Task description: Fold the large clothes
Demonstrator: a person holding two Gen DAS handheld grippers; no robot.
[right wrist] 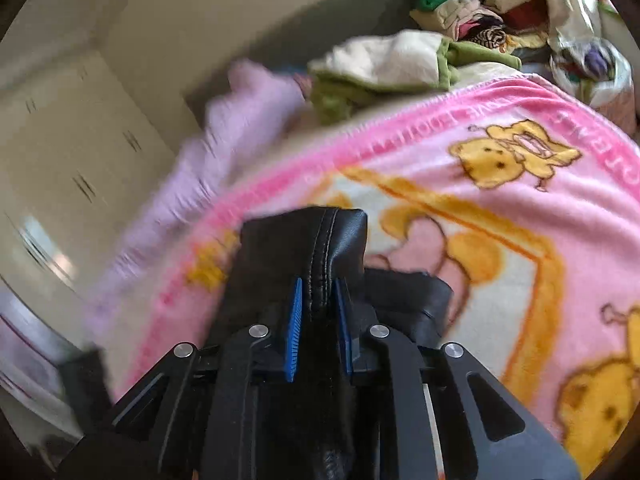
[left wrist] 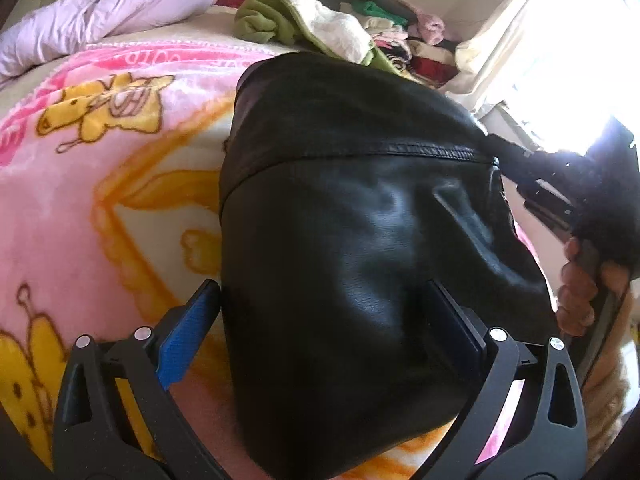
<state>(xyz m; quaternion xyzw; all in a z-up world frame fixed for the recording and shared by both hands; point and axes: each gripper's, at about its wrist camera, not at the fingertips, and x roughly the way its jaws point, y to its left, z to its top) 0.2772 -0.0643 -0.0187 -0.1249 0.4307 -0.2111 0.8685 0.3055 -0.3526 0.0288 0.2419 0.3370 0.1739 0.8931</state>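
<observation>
A: Where is the black leather garment (left wrist: pixel 360 220) lying? 
B: Across the frame's centre, on the pink blanket (left wrist: pixel 100 184), between the spread fingers of the left claw (left wrist: pixel 320 312).

A: And the right claw (right wrist: pixel 316 320)? 
B: It is pinching the seam, at centre right in the left view; the seam is running between both claws.

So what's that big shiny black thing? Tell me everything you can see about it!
It is a black leather jacket, smooth and glossy, with a stitched seam running across it. It hangs bunched up above the pink cartoon blanket. The right gripper is shut on a seamed fold of it. The left gripper is open wide, its blue-padded fingers on either side of the jacket. Whether they touch it is unclear.
</observation>
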